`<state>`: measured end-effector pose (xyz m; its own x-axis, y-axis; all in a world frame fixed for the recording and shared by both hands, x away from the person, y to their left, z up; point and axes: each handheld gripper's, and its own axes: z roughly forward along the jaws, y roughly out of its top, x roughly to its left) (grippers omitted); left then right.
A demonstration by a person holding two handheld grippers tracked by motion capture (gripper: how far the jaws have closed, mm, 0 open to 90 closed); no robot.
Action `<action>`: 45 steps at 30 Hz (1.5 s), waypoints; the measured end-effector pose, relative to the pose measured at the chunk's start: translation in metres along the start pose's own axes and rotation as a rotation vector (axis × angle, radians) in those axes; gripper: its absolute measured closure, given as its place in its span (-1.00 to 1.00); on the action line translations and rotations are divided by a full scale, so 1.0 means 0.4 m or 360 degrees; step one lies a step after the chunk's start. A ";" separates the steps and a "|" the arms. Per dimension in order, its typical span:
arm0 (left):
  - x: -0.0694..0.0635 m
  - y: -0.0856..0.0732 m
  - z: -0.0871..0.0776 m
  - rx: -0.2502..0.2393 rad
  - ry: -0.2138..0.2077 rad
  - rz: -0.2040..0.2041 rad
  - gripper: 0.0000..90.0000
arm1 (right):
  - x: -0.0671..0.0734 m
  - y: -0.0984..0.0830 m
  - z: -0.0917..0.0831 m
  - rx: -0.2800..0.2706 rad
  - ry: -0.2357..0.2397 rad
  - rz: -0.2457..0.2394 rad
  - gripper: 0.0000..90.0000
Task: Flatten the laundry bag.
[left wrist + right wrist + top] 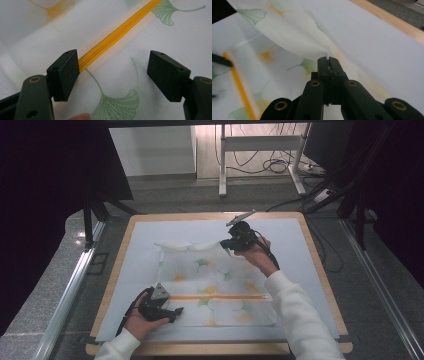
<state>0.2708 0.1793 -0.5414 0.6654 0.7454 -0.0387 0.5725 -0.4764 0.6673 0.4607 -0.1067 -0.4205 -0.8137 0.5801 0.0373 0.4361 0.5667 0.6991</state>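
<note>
Two grippers work one white cloth cover (pixel 210 285) printed with green and yellow ginkgo leaves, which lies on the pale sheet (pixel 300 250) that covers the wooden table (pixel 320 270). An orange zipper (pixel 220 297) runs across the cover's near part, parallel to the table's front edge.

Your right gripper (pixel 226 245) sits over the far right part of the cover. In the right gripper view its jaws are pressed together on a corner of the fabric (pixel 327 53), and the cloth rises from the jaws in a taut, lifted fold toward the upper left. In the high view the far edge of the cover is bunched and raised between that gripper and the far left corner.

Your left gripper (pixel 177 311) rests low at the cover's near left corner, pointing along the fabric to the right. In the left gripper view its jaws stand wide apart with nothing pinched between them; the zipper (pixel 117 35) runs diagonally and passes just beside the left jaw's pad, while a green leaf print lies in the gap. The pads appear close above the cloth; whether they touch it cannot be told.
</note>
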 end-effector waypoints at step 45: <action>0.001 -0.003 0.001 -0.0009 -0.0005 -0.0005 -0.45 | 0.097 -0.196 -0.053 -0.0031 0.0115 -0.0052 -0.07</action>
<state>0.2704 0.1798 -0.5426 0.6653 0.7453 -0.0434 0.5719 -0.4714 0.6714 0.3867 -0.1411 -0.4587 -0.8533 0.5173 0.0651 0.4018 0.5730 0.7143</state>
